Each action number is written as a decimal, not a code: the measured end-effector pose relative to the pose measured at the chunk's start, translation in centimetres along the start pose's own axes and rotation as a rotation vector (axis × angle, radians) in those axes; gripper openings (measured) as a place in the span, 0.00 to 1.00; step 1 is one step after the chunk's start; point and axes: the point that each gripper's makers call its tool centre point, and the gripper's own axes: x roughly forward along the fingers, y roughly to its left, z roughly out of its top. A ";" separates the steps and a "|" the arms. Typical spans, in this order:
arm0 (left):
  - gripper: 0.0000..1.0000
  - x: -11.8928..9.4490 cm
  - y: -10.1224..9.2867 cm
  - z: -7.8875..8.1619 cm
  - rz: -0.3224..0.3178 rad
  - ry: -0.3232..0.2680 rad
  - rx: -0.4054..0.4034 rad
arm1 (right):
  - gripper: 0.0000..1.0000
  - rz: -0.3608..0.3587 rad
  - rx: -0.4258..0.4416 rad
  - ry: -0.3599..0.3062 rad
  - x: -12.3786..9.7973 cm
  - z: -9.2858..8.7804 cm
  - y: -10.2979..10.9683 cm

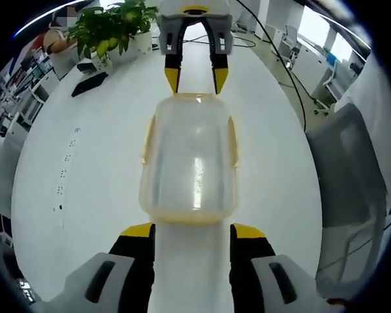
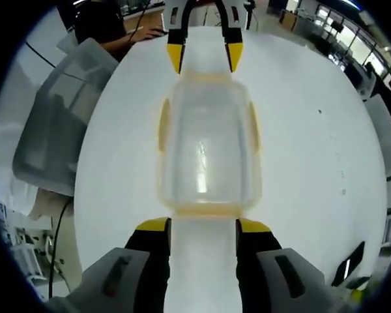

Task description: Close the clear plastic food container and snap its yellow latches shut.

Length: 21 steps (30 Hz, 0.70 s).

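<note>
Clear plastic food container (image 1: 189,160) lies mid-frame, lid on, between facing left gripper (image 1: 192,231) and right gripper (image 2: 204,226), both spread wide, empty, poised for end yellow latches (image 2: 205,210).

Long white table (image 1: 85,195), glossy, runs away from the camera in both views. Left gripper view: green potted plant (image 1: 111,29) at the far left end, a flat black object (image 1: 89,83) lying just in front of it, small dark marks along the left edge. Black cable (image 1: 283,72) trails across the right side. Grey office chair (image 1: 348,176) beside the right edge. Bright windows (image 1: 322,32) top right, more desks and chairs under them. Right gripper view: grey chair (image 2: 62,111) at left, a seated person's arm (image 2: 127,40) on the table far end, office desks (image 2: 342,39) upper right, dark object (image 2: 352,261) lower right. Even daylight.
</note>
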 end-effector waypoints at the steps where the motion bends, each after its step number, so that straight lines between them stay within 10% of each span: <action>1: 0.40 -0.1 0.0 0.0 0.001 -0.002 -0.004 | 0.36 -0.005 0.007 -0.005 -0.1 0.1 0.0; 21: 0.32 -1.6 0.9 1.6 0.159 -0.149 -0.406 | 0.31 -0.116 0.310 -0.207 -2.0 1.7 -0.1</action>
